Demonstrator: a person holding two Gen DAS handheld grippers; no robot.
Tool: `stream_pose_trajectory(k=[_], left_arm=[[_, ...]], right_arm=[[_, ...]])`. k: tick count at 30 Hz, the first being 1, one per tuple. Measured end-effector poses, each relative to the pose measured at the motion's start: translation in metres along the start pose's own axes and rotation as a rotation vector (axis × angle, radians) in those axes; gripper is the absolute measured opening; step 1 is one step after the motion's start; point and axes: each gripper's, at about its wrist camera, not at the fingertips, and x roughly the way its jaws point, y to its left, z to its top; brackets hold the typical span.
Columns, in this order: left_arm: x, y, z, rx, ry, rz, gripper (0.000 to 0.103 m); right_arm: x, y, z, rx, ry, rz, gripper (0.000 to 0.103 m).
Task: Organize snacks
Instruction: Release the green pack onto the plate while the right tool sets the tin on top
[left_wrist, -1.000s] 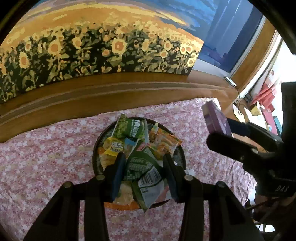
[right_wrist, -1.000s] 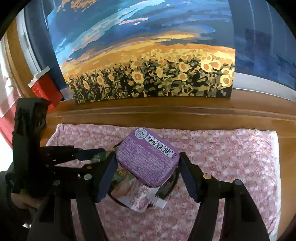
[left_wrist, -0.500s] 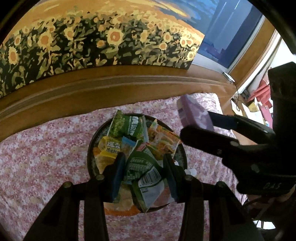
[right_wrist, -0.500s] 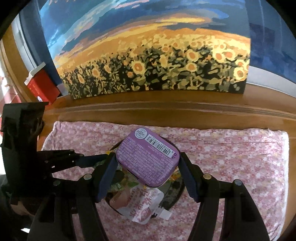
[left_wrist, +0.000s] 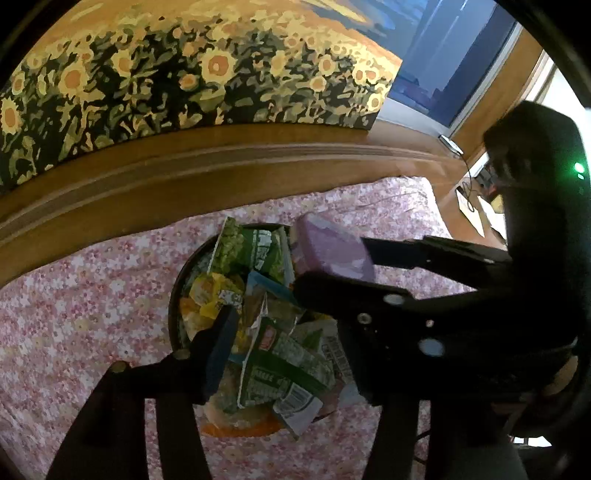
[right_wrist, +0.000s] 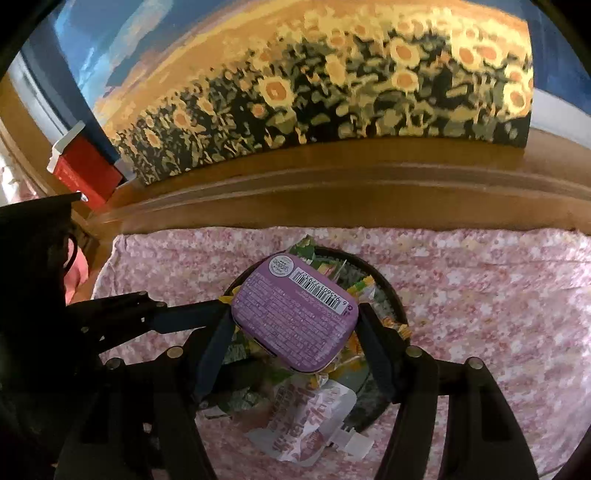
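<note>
My right claw (right_wrist: 295, 328) gripped the flat purple tin (right_wrist: 294, 311) above the round dark snack bowl (right_wrist: 397, 306); my left claw (left_wrist: 284, 332) was opening over green packets (left_wrist: 284, 365). Dropped now, I judged it could slide off the heap.

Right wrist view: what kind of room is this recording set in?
Probably a home room, perhaps a bedroom: a floral cloth covers the surface, a sunflower painting leans on a wooden ledge, and a round tray holds snack packets.

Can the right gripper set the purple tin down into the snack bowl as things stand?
Probably yes. The right gripper holds the purple tin right above the bowl; only loose packets lie beneath. The left gripper, opening beside it, crowds the near side.
</note>
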Motion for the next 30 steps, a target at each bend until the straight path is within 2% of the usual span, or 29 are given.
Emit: stream_pose_trajectory(k=[4,6,13,14,16,18,21,23,30], left_arm=[[0.006,0.0,0.002,0.004,0.022,0.025,0.069],[0.011,-0.001,0.003,0.001,0.047,0.044,0.077],[0.006,-0.002,0.005,-0.002,0.031,0.029,0.079],[0.005,-0.002,0.005,-0.006,0.03,0.024,0.079],[0.003,0.0,0.005,-0.019,0.024,0.017,0.079],[-0.002,0.001,0.003,-0.023,0.009,0.043,0.079],[-0.012,0.0,0.002,-0.011,-0.021,0.045,0.08],[-0.02,-0.003,0.002,-0.001,-0.051,0.059,0.084],[-0.048,-0.015,0.002,0.02,-0.109,0.074,0.085]], right_arm=[[0.01,-0.004,0.0,0.022,0.039,0.009,0.068],[0.012,-0.004,0.0,0.024,0.044,0.007,0.068],[0.019,-0.003,0.001,0.024,0.074,0.018,0.07],[0.019,-0.002,0.002,0.025,0.07,0.021,0.075],[0.015,-0.002,0.002,0.025,0.057,0.029,0.079],[0.012,-0.001,0.003,0.024,0.049,0.037,0.08],[0.004,0.003,0.004,0.013,0.027,0.035,0.082],[-0.003,0.006,0.005,0.011,0.008,0.033,0.083],[-0.044,0.012,0.001,0.011,-0.08,0.009,0.083]])
